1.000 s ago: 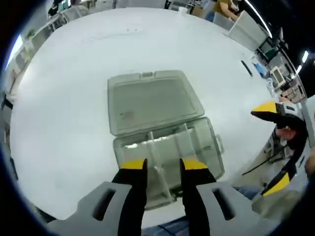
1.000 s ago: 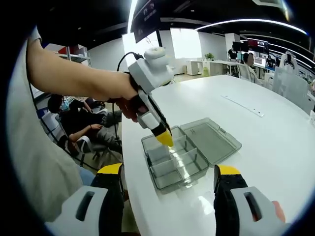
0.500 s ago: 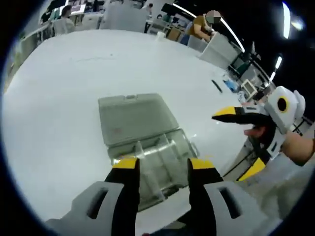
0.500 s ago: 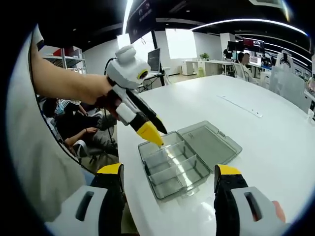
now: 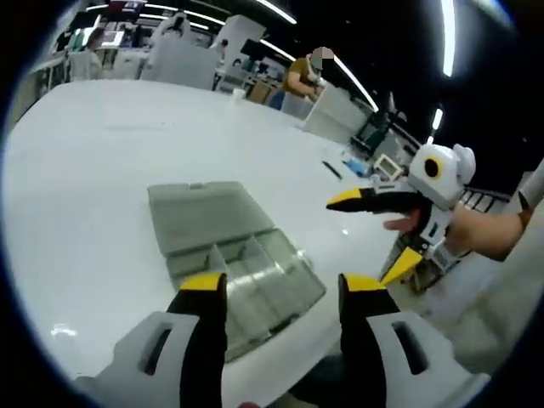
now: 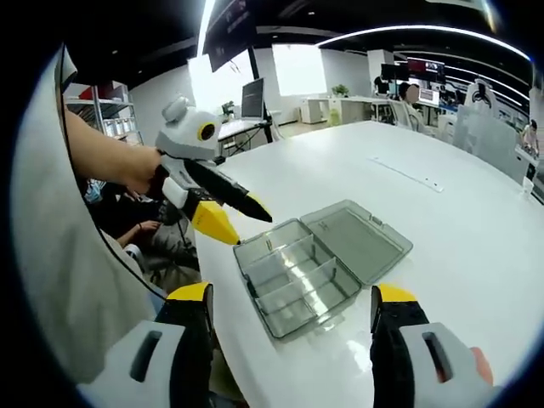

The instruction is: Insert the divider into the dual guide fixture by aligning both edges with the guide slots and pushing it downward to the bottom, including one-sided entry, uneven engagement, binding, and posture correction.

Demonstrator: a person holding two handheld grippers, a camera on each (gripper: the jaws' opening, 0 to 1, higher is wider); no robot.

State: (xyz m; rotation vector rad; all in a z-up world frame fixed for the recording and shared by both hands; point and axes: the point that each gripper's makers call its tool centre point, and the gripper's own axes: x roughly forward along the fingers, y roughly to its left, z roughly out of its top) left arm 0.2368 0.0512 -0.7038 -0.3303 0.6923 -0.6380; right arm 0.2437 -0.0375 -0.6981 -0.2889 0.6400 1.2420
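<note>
In the left gripper view, the left gripper [image 5: 282, 285] is seen with its yellow-tipped jaws spread wide and nothing held between them. The jaws hang above the near edge of the box [image 5: 246, 285], a clear compartment case lying open on the white table [image 5: 76, 187]. Thin dividers [image 5: 228, 265] stand inside the tray, splitting it into cells; whether any is only part-seated cannot be told. The lid [image 5: 200, 217] is folded flat on the table at 11 o'clock from the jaws, hinged to the tray's far side.

At 2 o'clock, off the table's edge, the right gripper [image 5: 382, 229] is seen held in a hand [image 5: 408, 225], its two yellow tips well apart and empty.

In the right gripper view, the right gripper [image 6: 293, 297] is likewise spread wide, with nothing between the jaws. The box [image 6: 293, 280] lies just beyond the jaws, near the table [image 6: 442, 238] edge, with the lid [image 6: 357, 238] at 1 o'clock of the tray. At 10 o'clock, the left gripper [image 6: 234, 217] is seen beside the tray's corner, apart from it, gripped by a hand [image 6: 140, 170].

Desks, screens and seated people are visible in the background of both views.
</note>
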